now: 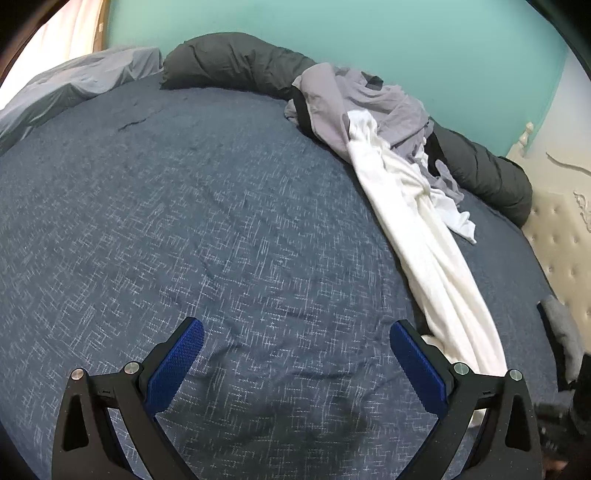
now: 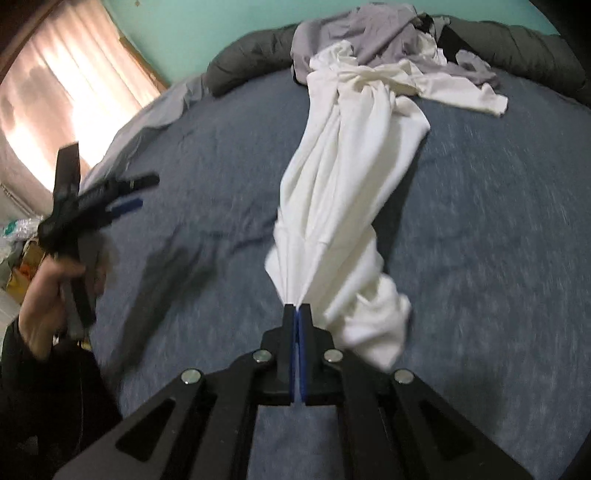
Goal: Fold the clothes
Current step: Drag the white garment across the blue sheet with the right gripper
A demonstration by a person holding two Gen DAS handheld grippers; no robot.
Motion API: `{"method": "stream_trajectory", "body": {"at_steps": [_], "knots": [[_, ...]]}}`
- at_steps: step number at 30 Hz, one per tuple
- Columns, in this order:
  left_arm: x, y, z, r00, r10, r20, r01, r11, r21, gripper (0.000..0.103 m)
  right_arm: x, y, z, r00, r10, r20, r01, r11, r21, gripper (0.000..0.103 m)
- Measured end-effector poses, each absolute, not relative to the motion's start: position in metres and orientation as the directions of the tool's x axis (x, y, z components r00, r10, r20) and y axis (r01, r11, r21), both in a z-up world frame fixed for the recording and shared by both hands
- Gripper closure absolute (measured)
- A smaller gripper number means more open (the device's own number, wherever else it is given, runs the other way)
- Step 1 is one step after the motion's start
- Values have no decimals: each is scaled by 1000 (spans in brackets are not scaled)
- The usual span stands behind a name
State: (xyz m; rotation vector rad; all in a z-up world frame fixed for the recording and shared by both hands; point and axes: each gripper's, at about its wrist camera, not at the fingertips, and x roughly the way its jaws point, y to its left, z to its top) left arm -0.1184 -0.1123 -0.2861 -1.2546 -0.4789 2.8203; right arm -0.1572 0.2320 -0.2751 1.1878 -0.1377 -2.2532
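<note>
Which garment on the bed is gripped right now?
The white garment, pinched by the right gripper; the grey garment lies untouched in the pile.

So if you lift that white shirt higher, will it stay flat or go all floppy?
Probably floppy: the white shirt already bunches into long folds where the right gripper pinches it. It looks light, and its far end may drag the grey clothes it touches.

No readable text, labels, brands, numbers or signs in either view. The crumpled white cotton garment, the blue crosshatch-weave bedcover and the plain teal wall carry no print. Clutter at the left edge of the right wrist view is too blurred to read.
</note>
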Motion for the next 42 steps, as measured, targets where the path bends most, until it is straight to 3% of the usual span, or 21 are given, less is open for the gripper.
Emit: {"method": "stream_trajectory", "body": {"at_steps": [8,11,13,23,24,26,28,29,35,42], "knots": [[-120,-111,-288,-672,142,-727,105,-953,-284,0,-155,260,-262,-442,-527,-726,402,-840,364,97],[-121,-110,-287,-673,141,-726,101,-955,-279,0,-190,259,-261,-466,-499,-731,355,-862,362,46],[-122,-109,-289,-670,142,-729,98,-956,-277,0,-214,254,-271,-454,-484,-748,323,-872,368,42],[-129,-109,-297,-651,147,-745,100,-956,-276,0,-286,225,-331,-415,-436,-799,246,-899,363,43],[-129,-109,-298,-649,147,-746,100,-956,-276,0,-289,221,-334,-403,-447,-799,259,-893,369,46],[-131,-109,-300,-645,148,-750,101,-956,-275,0,-290,211,-340,-371,-462,-805,308,-879,363,77],[-132,-109,-301,-642,149,-752,101,-956,-275,0,-285,205,-341,-359,-476,-803,357,-865,353,95],[-133,-108,-301,-641,148,-753,101,-956,-274,0,-282,205,-339,-360,-480,-800,365,-862,352,98],[-133,-105,-300,-639,152,-754,93,-958,-272,0,-238,216,-321,-359,-543,-759,433,-817,380,100],[-125,-105,-292,-654,148,-741,95,-957,-275,0,-150,213,-300,-246,-586,-772,550,-740,387,101]]}}
